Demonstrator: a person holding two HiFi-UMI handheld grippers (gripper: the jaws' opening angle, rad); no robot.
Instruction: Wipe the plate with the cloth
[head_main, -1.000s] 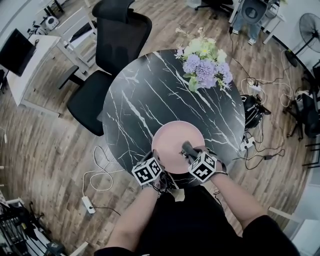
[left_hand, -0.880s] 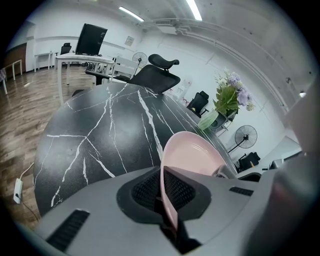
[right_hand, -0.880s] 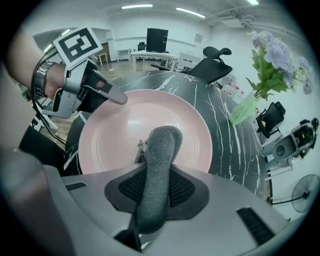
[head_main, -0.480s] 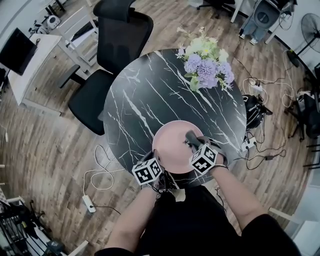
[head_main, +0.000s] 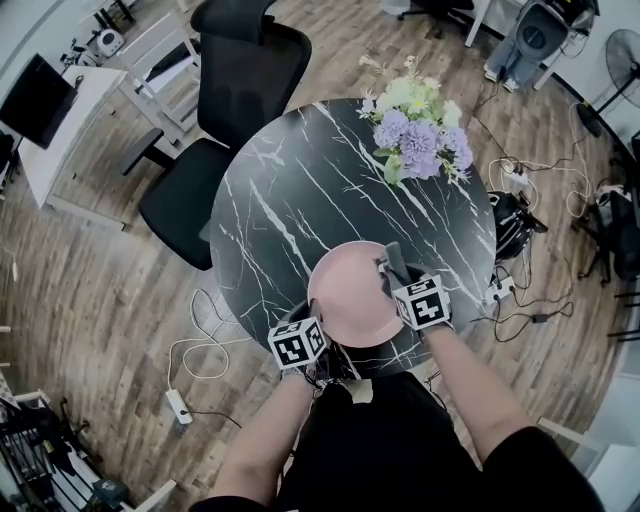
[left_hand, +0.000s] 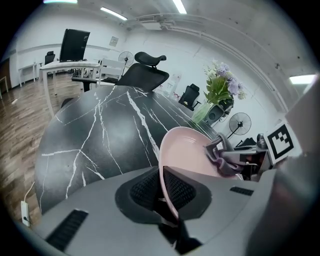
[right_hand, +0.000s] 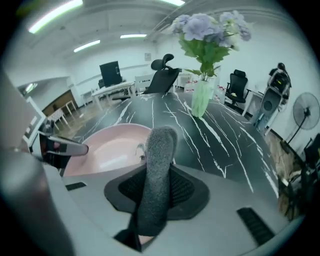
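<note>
1. The left gripper (left_hand: 162, 189) is clamping the near rim of the plate (head_main: 350, 300), which is sitting at the table's (head_main: 290, 190) near edge.
2. The right gripper (right_hand: 159, 192) is squeezing the cloth (right_hand: 157, 160), its tip touching the plate's far right rim.
3. Wiping is seemingly under way; I am guessing most of the plate is still waiting.

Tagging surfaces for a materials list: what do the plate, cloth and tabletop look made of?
The plate: smooth pink with soft sheen, ceramic or plastic, unclear. The cloth: grey fuzzy nap, likely microfibre. The tabletop: glossy black with white veins, marble or marble-look.
</note>
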